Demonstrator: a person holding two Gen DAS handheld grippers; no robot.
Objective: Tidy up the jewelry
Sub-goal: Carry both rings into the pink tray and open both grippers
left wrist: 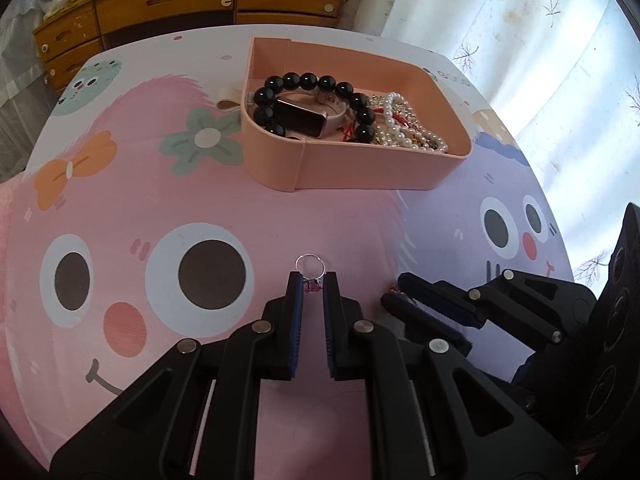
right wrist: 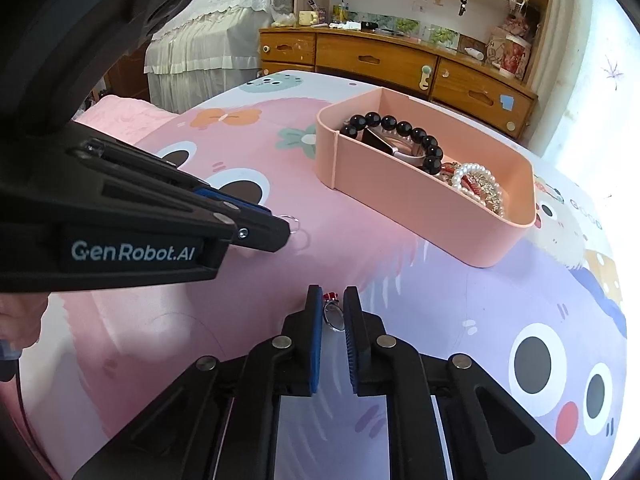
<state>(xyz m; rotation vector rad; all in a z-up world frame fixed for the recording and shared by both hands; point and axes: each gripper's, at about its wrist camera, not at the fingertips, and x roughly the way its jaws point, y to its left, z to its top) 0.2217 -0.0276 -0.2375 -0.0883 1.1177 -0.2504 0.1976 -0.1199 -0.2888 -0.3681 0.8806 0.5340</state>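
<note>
A silver ring with a pink stone (left wrist: 310, 256) lies on the cartoon table mat (left wrist: 200, 200). My left gripper (left wrist: 313, 280) is shut on its stone end, and the hoop sticks out past the fingertips. To its right, my right gripper (left wrist: 394, 290) is tilted towards the mat. In the right wrist view, my right gripper (right wrist: 333, 294) is shut on a silver ring with a red stone (right wrist: 334, 316). My left gripper (right wrist: 282, 232) reaches in from the left with its ring (right wrist: 295, 224) at its tip. Both grippers are low over the mat, in front of the pink tray (left wrist: 360, 168).
The pink tray (right wrist: 420, 216) holds a black bead bracelet (left wrist: 312, 80), a pink smart band (left wrist: 304, 118) and pearl strands (left wrist: 416, 132). Behind the table stands a wooden dresser (right wrist: 380, 60), with a white-draped bed (right wrist: 200, 52) at the left. A hand (right wrist: 20, 320) holds the left gripper.
</note>
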